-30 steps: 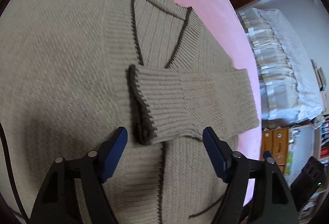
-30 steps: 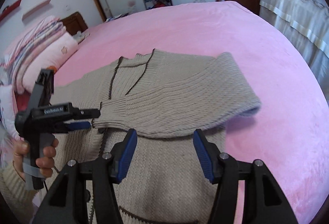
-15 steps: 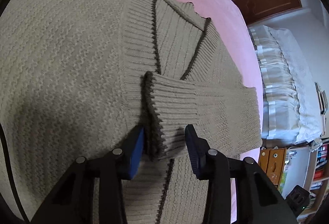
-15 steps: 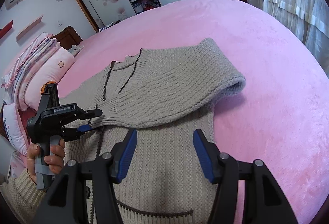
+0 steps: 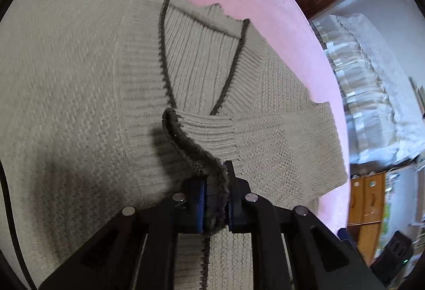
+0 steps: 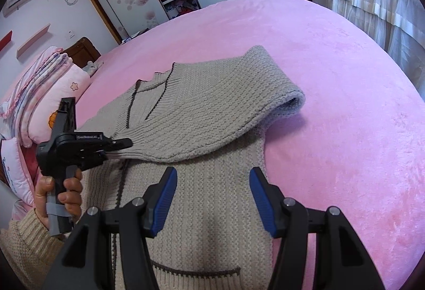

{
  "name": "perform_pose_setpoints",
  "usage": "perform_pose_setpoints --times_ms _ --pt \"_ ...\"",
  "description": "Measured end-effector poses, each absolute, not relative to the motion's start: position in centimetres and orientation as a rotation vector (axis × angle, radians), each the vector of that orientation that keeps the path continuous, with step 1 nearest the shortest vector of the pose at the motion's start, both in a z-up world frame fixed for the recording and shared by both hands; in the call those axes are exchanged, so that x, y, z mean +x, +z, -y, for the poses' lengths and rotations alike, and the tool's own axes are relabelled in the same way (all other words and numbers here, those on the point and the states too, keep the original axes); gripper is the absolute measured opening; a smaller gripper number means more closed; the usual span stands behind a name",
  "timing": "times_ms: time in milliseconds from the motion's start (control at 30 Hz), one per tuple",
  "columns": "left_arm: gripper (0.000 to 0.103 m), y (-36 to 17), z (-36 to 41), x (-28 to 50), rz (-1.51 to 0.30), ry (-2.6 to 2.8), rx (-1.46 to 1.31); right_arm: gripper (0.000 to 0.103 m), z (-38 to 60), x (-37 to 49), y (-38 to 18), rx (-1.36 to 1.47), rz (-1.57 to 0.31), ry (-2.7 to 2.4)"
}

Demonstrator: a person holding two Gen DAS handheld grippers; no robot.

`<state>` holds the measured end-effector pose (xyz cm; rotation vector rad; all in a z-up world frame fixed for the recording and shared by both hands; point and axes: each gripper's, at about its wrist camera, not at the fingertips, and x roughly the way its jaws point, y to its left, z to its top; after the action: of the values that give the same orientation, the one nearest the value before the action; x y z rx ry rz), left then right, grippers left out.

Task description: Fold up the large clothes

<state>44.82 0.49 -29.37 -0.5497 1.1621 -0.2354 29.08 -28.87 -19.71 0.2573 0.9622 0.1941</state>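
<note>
gripping: my left gripper (image 5: 215, 203) clamps the sleeve cuff (image 5: 196, 151).
sleeve axis: runs across the cardigan (image 6: 207, 210) chest, below its neckline.
right gripper (image 6: 211, 199): apart, hovering over the cardigan's lower front.

From my right wrist view, the only lettering I can find is a small white label on the top of the left hand-held gripper (image 6: 117, 147), off to the left of my right hand-held gripper (image 6: 211, 199); it is too small and blurred to read.
</note>
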Motion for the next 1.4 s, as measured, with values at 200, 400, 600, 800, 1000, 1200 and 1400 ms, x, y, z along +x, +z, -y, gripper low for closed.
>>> perform_pose_setpoints --times_ms 200,400,600,800,1000,1200,1400 --pt "0.008 -22.9 1.2 45.6 -1.055 -0.224 -0.362 0.057 29.8 30.3 -20.8 0.230 -0.983 0.141" --pt "0.008 -14.0 -0.9 48.3 -0.884 -0.175 -0.259 0.057 31.7 32.9 -21.9 0.175 -0.990 0.067" --pt "0.008 -11.2 -3.5 51.8 -0.842 -0.077 -0.206 0.057 30.8 36.2 -23.3 0.126 -1.012 0.055" --pt "0.008 -13.2 -5.3 53.8 -0.871 -0.022 -0.186 0.054 28.4 38.8 -23.8 0.083 -1.017 0.088" --pt "0.009 -19.0 -7.3 54.1 -0.952 0.027 -0.217 0.029 27.2 40.5 -25.3 -0.011 -1.065 0.053" --pt "0.009 -23.8 -9.9 54.6 -0.991 0.071 -0.262 0.023 28.8 39.7 -25.6 0.059 -1.056 0.023" --pt "0.017 -29.8 -12.8 54.8 -1.059 0.143 -0.293 0.023 28.4 40.1 -26.3 0.048 -1.071 0.001"
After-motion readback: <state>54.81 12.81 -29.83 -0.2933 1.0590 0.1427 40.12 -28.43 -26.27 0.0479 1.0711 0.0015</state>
